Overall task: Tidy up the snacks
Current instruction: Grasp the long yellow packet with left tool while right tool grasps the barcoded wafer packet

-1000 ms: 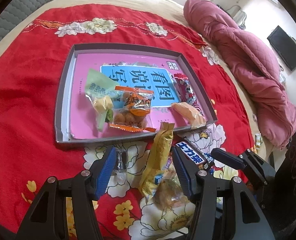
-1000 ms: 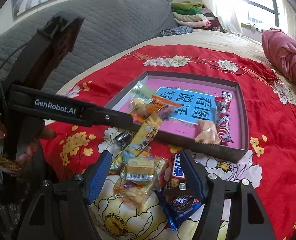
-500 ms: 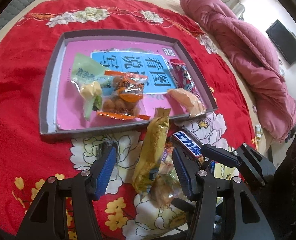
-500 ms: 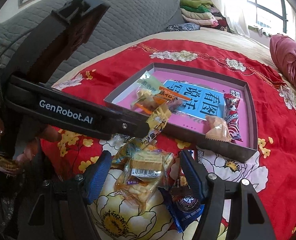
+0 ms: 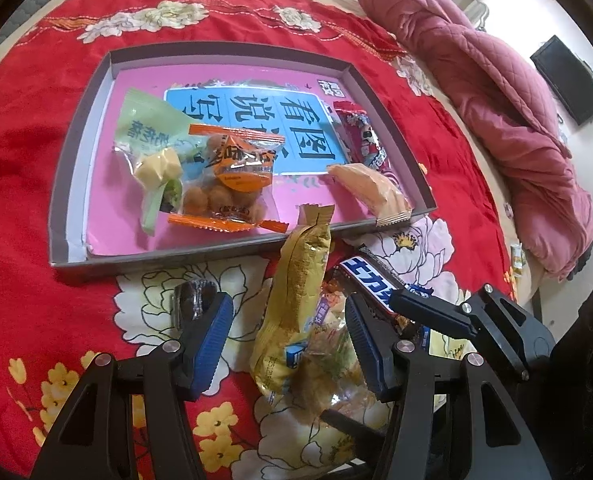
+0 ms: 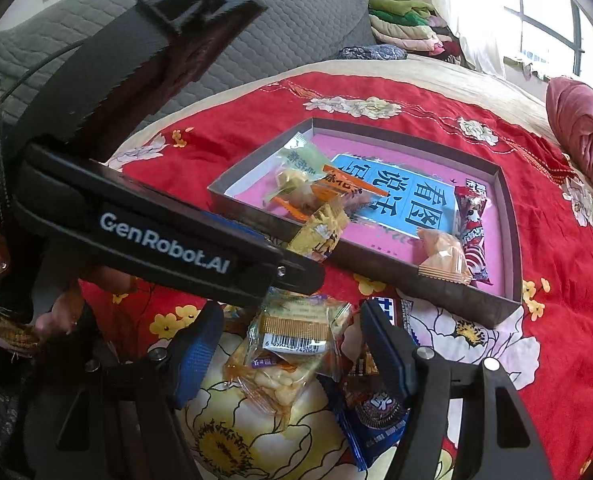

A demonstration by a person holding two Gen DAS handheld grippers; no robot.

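Note:
A grey box lid (image 5: pixel 72 152) with a pink and blue book cover inside holds several snacks: a green packet (image 5: pixel 148 136), an orange packet of round snacks (image 5: pixel 232 172), a red packet (image 5: pixel 362 136) and a peach wafer (image 5: pixel 370 190). A loose pile lies in front of it on the red cloth. My left gripper (image 5: pixel 288 332) is open around a yellow packet (image 5: pixel 296 292) in that pile. My right gripper (image 6: pixel 292 356) is open around a clear cracker packet (image 6: pixel 288 356). A blue chocolate bar (image 5: pixel 372 284) lies beside them.
A small dark wrapped candy (image 5: pixel 194 302) lies by my left finger. A blue cookie packet (image 6: pixel 372 412) sits under my right finger. A pink quilt (image 5: pixel 496 100) lies on the bed's right side. The left gripper's body (image 6: pixel 156 240) crosses the right wrist view.
Both grippers have moved down and closer to the loose pile. The jaws stay open and no snack has moved.

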